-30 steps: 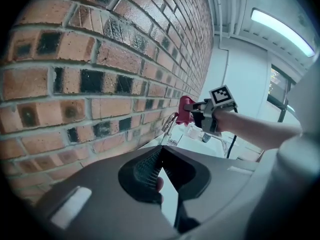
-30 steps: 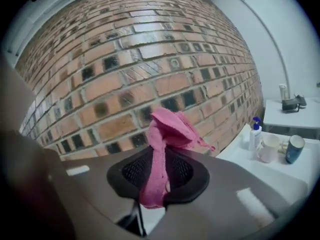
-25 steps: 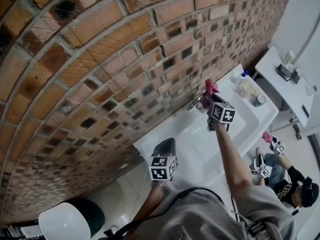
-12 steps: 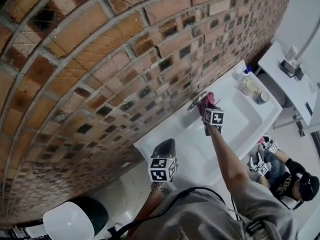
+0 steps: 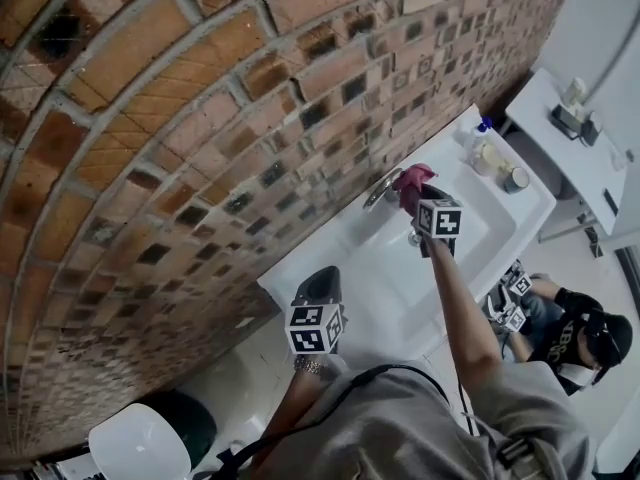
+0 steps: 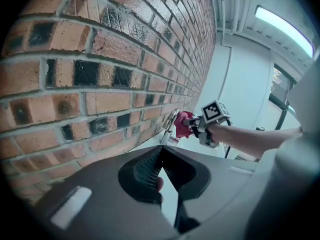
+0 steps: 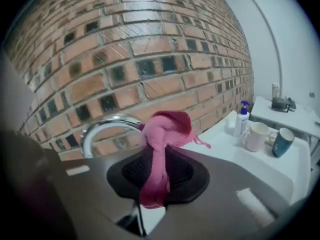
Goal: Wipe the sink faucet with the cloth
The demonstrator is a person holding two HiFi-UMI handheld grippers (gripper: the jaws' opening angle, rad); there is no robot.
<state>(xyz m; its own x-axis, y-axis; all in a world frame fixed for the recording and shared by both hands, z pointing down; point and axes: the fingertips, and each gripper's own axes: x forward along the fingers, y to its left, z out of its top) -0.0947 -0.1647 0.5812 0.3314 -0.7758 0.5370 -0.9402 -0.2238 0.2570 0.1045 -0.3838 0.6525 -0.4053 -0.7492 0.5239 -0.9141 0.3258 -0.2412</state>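
A chrome faucet (image 5: 381, 189) curves out from the brick wall over the white sink (image 5: 480, 243). My right gripper (image 5: 418, 196) is shut on a pink cloth (image 5: 411, 179), which is pressed against the spout's end. In the right gripper view the cloth (image 7: 163, 134) bunches up between the jaws of the right gripper (image 7: 157, 176), with the faucet (image 7: 104, 128) just to its left. My left gripper (image 5: 320, 290) hangs shut and holds nothing near the sink's left end. Seen from the left gripper (image 6: 161, 156), the faucet (image 6: 170, 126) and cloth (image 6: 184, 126) lie well ahead.
A soap bottle (image 7: 242, 118), a white mug (image 7: 256, 135) and a blue mug (image 7: 283, 142) stand on the sink's right ledge. A white side table (image 5: 565, 143) is beyond. Another person (image 5: 575, 343) crouches at the lower right. A bin (image 5: 150, 438) sits at the lower left.
My right gripper has shifted a little along the faucet spout with the cloth still in it. The left gripper has stayed where it was.
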